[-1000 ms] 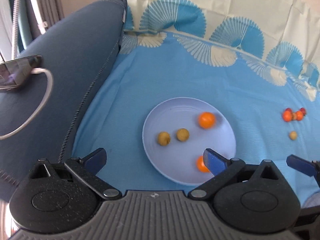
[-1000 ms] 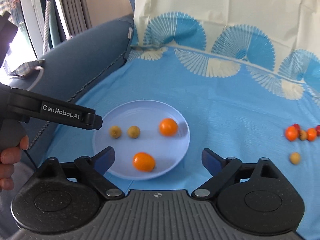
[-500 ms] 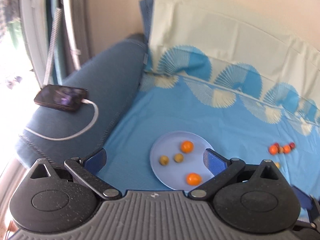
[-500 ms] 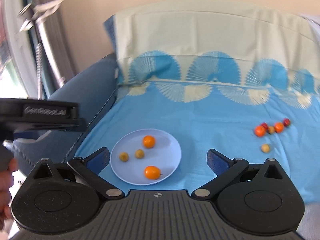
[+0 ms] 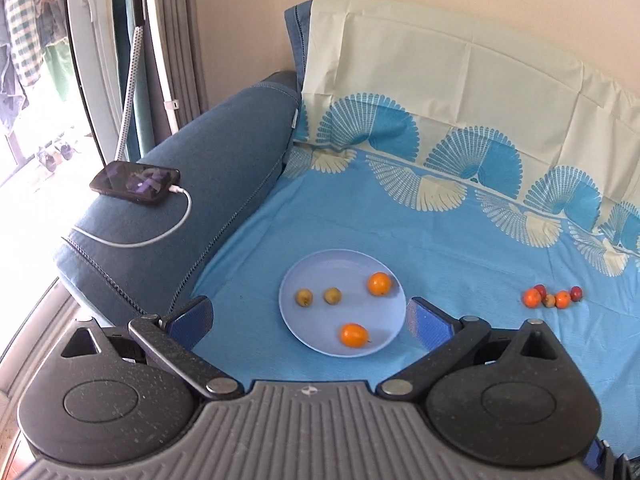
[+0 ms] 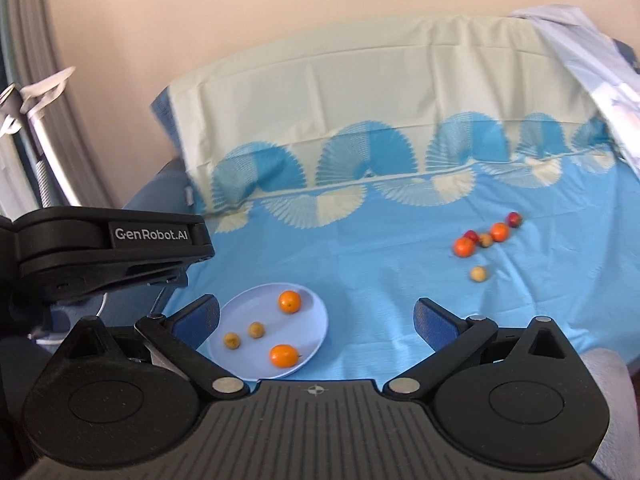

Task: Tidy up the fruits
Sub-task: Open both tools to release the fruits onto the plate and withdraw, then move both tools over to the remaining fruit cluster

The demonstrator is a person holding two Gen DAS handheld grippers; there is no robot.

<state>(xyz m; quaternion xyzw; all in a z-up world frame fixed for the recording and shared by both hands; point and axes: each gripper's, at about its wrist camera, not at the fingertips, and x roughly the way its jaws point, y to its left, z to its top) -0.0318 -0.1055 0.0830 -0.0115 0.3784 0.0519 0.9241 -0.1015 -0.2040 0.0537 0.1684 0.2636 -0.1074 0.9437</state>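
A round, smooth, pale lavender plate [image 5: 316, 272] is lying flat on a sofa seat draped with a light blue cotton sheet [image 5: 460, 256], whose far edge is printed with fan-shaped shells in deeper blue and cream. Four fruits are sitting on the plate: a glossy round orange one [image 5: 379, 283] at two o'clock, an oval orange one [image 5: 354, 335] at five o'clock, and two small, dull olive-yellow ones [image 5: 304, 297] [image 5: 332, 295] side by side at nine o'clock. Well apart, at three o'clock from the plate, a tight cluster of small orange, red and tan fruits [image 6: 486, 234] is resting on the sheet, with one lone tan fruit [image 6: 478, 273] just nearer the camera.

The left gripper [image 5: 310, 320] is hanging above the plate's near side, its blue-padded jaws spread wide and gripping nothing. The right gripper [image 6: 316, 318] is also standing at its widest, its jaws having just finished opening, with nothing between them; the plate's right rim is showing between its pads.

At ten o'clock, a dark glossy phone [image 5: 135, 182] with a white charging cable [image 5: 160, 236] is lying on the padded, stitched blue sofa arm [image 5: 224, 152].
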